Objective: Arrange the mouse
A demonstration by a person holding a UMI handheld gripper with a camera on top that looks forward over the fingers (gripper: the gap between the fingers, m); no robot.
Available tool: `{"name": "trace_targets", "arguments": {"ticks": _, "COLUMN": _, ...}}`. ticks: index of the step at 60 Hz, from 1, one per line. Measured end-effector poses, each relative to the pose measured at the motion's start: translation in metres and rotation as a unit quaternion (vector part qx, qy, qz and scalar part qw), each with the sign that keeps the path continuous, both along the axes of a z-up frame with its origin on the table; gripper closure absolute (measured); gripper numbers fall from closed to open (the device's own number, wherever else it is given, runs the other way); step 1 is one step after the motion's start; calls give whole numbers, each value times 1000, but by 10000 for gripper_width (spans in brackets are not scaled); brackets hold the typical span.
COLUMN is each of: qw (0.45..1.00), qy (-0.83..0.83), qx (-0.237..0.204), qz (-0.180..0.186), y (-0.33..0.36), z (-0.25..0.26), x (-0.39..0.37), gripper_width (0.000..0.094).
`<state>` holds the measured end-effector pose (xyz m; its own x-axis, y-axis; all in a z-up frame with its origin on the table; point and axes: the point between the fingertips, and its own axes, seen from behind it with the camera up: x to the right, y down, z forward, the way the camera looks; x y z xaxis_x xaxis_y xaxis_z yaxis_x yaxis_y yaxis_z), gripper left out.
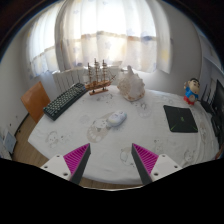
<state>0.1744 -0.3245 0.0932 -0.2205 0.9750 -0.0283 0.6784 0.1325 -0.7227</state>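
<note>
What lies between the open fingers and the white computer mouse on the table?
In the gripper view, only bare patterned tablecloth lies between the fingers and the white computer mouse; the gripper is open and holds nothing.

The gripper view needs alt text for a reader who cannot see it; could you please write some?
An open claw hovers short of a white mouse on a pale-clothed table. Beyond the mouse lie a keyboard and a model ship, with a black mouse pad off to one side.
</note>
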Motion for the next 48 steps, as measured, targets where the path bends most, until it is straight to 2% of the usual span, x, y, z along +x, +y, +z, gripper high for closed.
{"name": "trace_targets", "arguments": {"ticks": 27, "qw": 996, "qy": 67, "qx": 1, "qz": -61, "y": -34, "z": -87, "x": -123, "gripper_width": 78}}
{"name": "trace_targets", "arguments": {"ticks": 41, "qw": 994, "qy": 82, "qx": 16, "qz": -75, "y": -35, "z": -103, "x": -187, "gripper_width": 76}}
{"name": "trace_targets", "arguments": {"ticks": 48, "qw": 993, "qy": 81, "qx": 8, "qz": -80, "y": -38, "z": -104, "x": -211, "gripper_width": 74}}
